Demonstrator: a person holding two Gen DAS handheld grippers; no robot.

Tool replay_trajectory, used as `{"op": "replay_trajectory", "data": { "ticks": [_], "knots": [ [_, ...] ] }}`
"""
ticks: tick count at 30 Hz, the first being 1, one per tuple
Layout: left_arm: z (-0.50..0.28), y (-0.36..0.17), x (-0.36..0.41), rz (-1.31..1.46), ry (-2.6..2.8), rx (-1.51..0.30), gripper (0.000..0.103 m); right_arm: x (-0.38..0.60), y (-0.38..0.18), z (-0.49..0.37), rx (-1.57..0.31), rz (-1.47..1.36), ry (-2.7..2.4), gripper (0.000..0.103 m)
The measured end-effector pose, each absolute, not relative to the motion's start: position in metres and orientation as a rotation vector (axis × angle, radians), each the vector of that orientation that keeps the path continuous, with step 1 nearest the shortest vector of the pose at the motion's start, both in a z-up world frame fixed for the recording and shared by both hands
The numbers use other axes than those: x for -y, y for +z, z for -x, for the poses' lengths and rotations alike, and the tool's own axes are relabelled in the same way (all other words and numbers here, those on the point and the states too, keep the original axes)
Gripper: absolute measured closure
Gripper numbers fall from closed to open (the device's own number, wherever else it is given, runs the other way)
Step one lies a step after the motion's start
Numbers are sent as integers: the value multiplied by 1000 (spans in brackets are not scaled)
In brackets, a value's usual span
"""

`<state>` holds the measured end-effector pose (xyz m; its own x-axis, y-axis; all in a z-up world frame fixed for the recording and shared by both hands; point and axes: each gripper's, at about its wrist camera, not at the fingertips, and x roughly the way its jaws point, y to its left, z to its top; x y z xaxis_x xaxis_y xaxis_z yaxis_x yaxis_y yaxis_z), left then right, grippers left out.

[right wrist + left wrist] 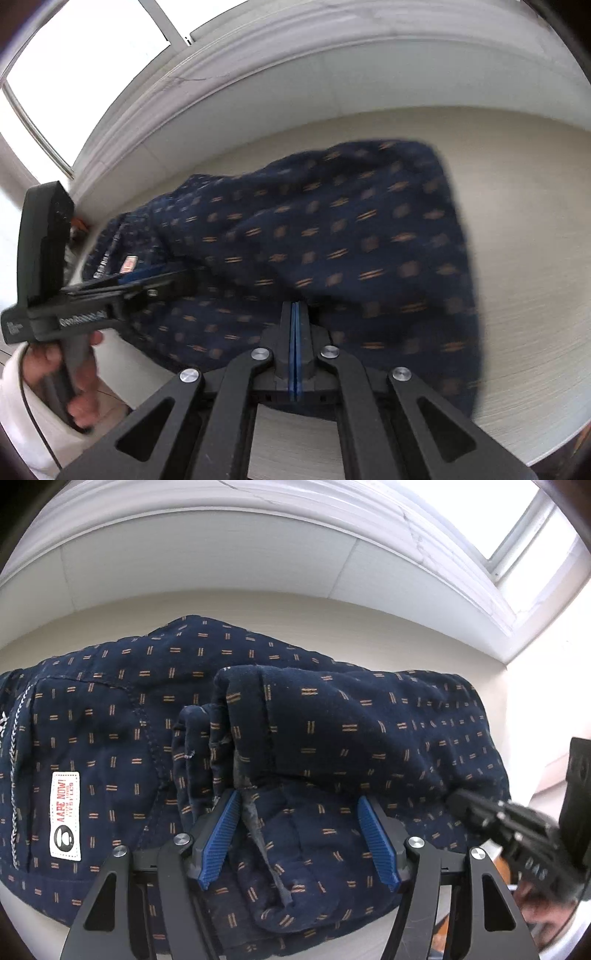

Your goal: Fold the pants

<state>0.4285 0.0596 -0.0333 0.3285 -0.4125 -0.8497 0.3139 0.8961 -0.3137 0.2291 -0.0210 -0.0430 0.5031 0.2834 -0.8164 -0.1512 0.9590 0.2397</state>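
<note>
Where the pants (229,716) end, bare table (524,221) beyond the hem.

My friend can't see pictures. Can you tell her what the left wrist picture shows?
Dark blue pants with small orange dashes lie folded on a pale table. The left tool hangs open over a bunched leg end, its blue pads either side. A white label sits at left, a window behind.

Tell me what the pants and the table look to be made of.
Pants: soft woven cloth, probably cotton, matte navy with orange dashes; seams and creases show. Table: looks like pale laminate or wood veneer, smooth, with a faint fine grain.
</note>
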Motion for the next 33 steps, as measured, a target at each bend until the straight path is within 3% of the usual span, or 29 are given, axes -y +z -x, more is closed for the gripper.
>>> {"op": "replay_trajectory", "data": {
  "ticks": [14, 16, 20, 27, 33],
  "knots": [
    [-407, -37, -93, 92, -481, -1140, 36, 42, -41, -227, -995, -64, 260, 103],
    [-405, -39, -101, 82, -402, -1162, 21, 44, -40, -227, -997, -55, 264, 103],
    [-399, -27, -116, 127, -379, -1167, 23, 45, -31, -227, -998, -75, 258, 103],
    [-418, 32, -74, 35, -432, -1024, 23, 31, 2, -238, -903, -85, 287, 103],
    [-462, 14, -20, -4, -443, -1074, 23, 37, -20, -260, -969, -51, 217, 103]
  ]
}}
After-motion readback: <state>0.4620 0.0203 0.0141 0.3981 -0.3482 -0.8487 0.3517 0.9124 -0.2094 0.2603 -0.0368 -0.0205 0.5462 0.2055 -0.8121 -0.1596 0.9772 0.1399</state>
